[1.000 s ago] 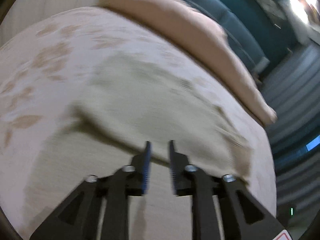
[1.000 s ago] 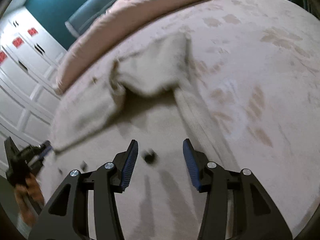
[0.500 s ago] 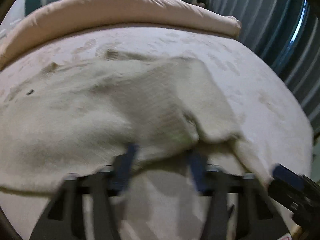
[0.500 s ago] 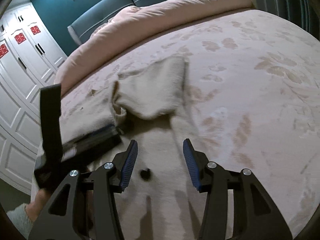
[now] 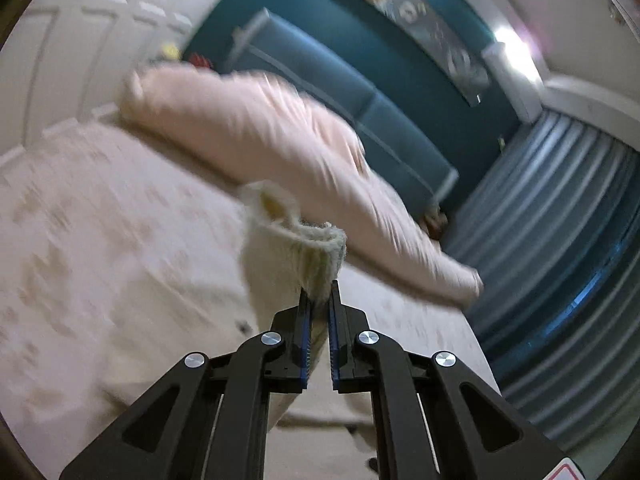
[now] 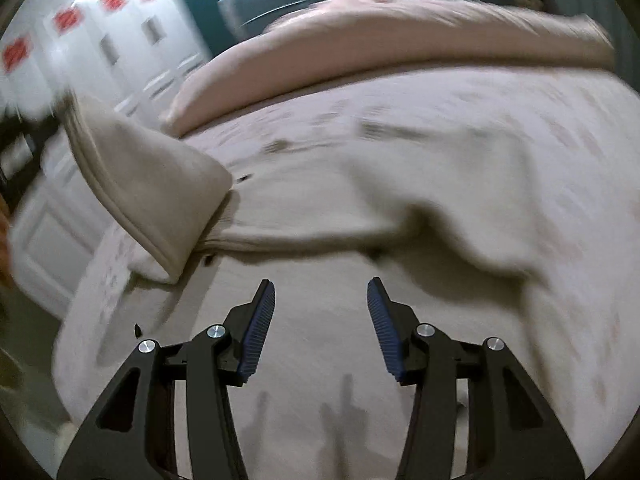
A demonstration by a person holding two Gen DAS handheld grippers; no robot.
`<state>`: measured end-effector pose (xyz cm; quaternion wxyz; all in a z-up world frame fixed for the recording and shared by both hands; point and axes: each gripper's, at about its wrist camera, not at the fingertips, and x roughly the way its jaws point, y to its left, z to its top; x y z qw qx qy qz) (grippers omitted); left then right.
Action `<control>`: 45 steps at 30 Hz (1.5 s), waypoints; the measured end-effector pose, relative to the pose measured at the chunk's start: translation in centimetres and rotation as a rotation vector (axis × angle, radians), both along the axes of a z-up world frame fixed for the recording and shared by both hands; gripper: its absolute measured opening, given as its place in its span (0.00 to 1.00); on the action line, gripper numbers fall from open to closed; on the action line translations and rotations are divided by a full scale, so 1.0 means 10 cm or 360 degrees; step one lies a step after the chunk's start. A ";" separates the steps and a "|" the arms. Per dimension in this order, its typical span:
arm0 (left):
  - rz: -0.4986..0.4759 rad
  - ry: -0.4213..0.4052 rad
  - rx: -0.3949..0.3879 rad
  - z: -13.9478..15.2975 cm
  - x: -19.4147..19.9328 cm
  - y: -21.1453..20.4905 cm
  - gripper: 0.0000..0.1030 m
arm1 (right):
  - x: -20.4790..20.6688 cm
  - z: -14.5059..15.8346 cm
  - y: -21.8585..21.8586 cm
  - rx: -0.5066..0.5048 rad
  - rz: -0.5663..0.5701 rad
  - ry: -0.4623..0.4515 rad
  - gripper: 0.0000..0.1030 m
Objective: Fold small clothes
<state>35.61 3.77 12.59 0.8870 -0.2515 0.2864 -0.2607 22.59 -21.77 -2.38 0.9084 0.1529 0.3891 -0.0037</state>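
Observation:
A cream knitted garment (image 6: 360, 184) lies spread on the bed. My left gripper (image 5: 319, 300) is shut on one edge of the garment (image 5: 288, 256) and holds it lifted above the bed. In the right wrist view that lifted part (image 6: 144, 184) rises at the left toward the other gripper, which is blurred at the frame's edge. My right gripper (image 6: 321, 300) is open and empty, just above the near part of the garment.
The bed (image 6: 560, 104) has a pale leaf-patterned cover. A pink rolled duvet (image 5: 280, 140) lies along its far side. A teal headboard (image 5: 360, 92), white wardrobe doors (image 6: 80, 40) and grey curtains (image 5: 560, 220) surround the bed.
My left gripper closed on the garment's edge and lifted it up off the bed. My right gripper stayed open and moved closer over the garment.

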 end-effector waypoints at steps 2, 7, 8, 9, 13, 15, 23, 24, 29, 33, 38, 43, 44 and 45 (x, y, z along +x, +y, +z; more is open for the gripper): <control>0.0053 -0.0054 -0.0017 0.14 -0.01 0.19 0.05 | 0.34 -0.04 0.30 -0.0058 0.0123 0.0021 0.46; 0.0114 -0.0176 -0.0027 0.39 -0.03 0.44 0.05 | 1.07 -0.39 0.86 -0.0211 0.0349 0.0226 0.45; 0.0123 -0.0195 -0.0032 0.43 -0.02 0.46 0.05 | 1.20 -0.48 0.93 -0.0293 0.0342 0.0269 0.29; 0.0118 -0.0204 -0.0043 0.46 -0.02 0.50 0.05 | 1.26 -0.51 0.96 -0.0329 0.0317 0.0279 0.19; 0.0087 -0.0255 -0.0093 0.63 -0.09 0.58 0.05 | 1.35 -0.16 0.92 0.0065 0.0279 0.0132 0.08; 0.0049 -0.0278 -0.0100 0.67 -0.10 0.48 0.05 | 1.35 -0.07 1.05 0.0110 0.0324 0.0066 0.09; -0.0203 -0.0164 0.0007 0.41 -0.16 -0.33 0.05 | 0.80 -0.25 0.71 0.0198 0.0225 0.0076 0.16; -0.0232 -0.0156 0.0018 0.36 -0.18 -0.42 0.05 | 0.58 -0.20 0.48 0.0206 0.0126 0.0037 0.15; -0.0332 -0.0055 0.0019 0.13 -0.27 -0.78 0.05 | -0.34 -0.57 -0.93 0.0015 -0.0465 0.0243 0.00; -0.0320 -0.0079 0.0077 0.12 -0.35 -0.89 0.05 | -0.75 -0.44 -1.36 0.0097 -0.0548 0.0202 0.00; -0.0254 -0.0067 0.0061 0.19 -0.36 -0.83 0.05 | -0.50 -0.17 -0.96 -0.0086 -0.0495 0.0129 0.07; -0.0216 -0.0083 0.0067 0.27 -0.36 -0.68 0.05 | -0.22 -0.36 -0.93 -0.0191 -0.0462 0.0252 0.08; -0.0211 -0.0086 0.0069 0.29 -0.36 -0.62 0.05 | -0.22 -0.41 -1.03 -0.0220 -0.0498 0.0273 0.00; -0.0204 -0.0092 0.0074 0.30 -0.35 -0.57 0.05 | -0.28 -0.43 -1.15 -0.0230 -0.0546 0.0267 0.00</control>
